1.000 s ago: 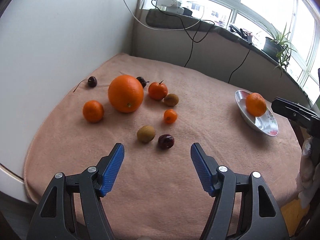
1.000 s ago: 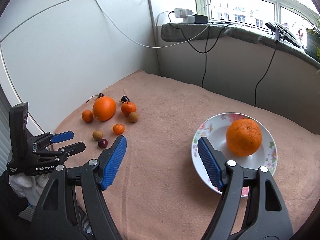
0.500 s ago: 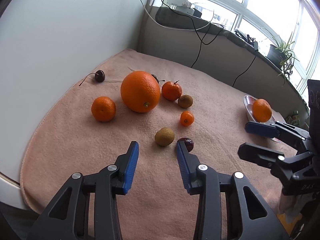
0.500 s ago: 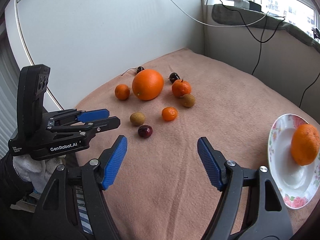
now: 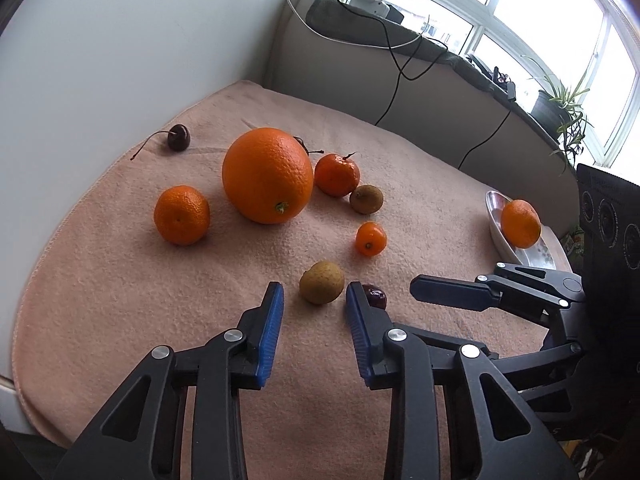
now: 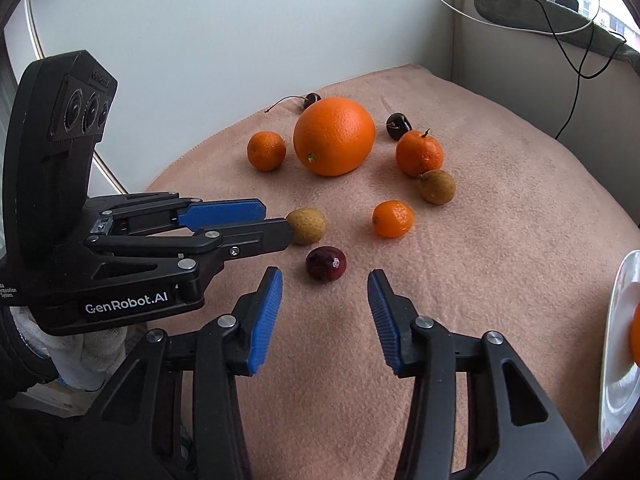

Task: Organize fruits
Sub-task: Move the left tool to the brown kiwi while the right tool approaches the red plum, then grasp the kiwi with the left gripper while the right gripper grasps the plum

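Note:
A small brown fruit (image 5: 322, 282) lies on the pink cloth just ahead of my left gripper (image 5: 314, 306), in line with the gap. Its jaws are closing and nothing sits between the pads. A dark red cherry (image 6: 326, 263) lies just beyond the tips of my right gripper (image 6: 325, 282). That gripper's jaws are closing too, with the pads clear of the cherry. From the right wrist, the left gripper's fingertips (image 6: 276, 236) reach the brown fruit (image 6: 306, 225). A plate (image 5: 496, 216) at the right holds one orange (image 5: 520, 223).
Farther back on the cloth lie a large orange (image 5: 267, 176), two tangerines (image 5: 182, 215) (image 5: 337, 174), a second brown fruit (image 5: 366, 199), a tiny orange fruit (image 5: 371, 238) and a stemmed cherry (image 5: 178, 137). A white wall stands at the left; cables hang from the sill.
Both grippers' jaws have narrowed. The left has crept up to the brown fruit. The right has swung left and down, from over the plate to the dark cherry.

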A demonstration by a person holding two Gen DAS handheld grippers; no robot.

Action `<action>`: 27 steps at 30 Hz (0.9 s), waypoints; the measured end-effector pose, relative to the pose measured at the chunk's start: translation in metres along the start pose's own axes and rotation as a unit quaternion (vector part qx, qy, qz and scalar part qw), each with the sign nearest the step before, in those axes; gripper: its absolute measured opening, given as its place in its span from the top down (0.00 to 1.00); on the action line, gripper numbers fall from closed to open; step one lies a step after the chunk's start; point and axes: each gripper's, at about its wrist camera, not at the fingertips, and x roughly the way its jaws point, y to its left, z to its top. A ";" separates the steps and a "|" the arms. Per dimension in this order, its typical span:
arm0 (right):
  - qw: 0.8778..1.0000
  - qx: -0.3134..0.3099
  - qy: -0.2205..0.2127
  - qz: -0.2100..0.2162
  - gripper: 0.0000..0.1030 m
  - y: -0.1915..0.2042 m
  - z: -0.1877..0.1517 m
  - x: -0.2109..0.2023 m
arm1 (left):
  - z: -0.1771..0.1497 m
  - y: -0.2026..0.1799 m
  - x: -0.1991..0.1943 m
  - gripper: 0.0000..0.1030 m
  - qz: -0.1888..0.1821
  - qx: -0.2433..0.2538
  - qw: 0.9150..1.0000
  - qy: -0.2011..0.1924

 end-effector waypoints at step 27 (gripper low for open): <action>1.000 -0.009 0.026 -0.010 0.69 -0.001 0.009 0.031 | 0.006 0.006 0.015 0.78 -0.021 -0.015 0.999 0.023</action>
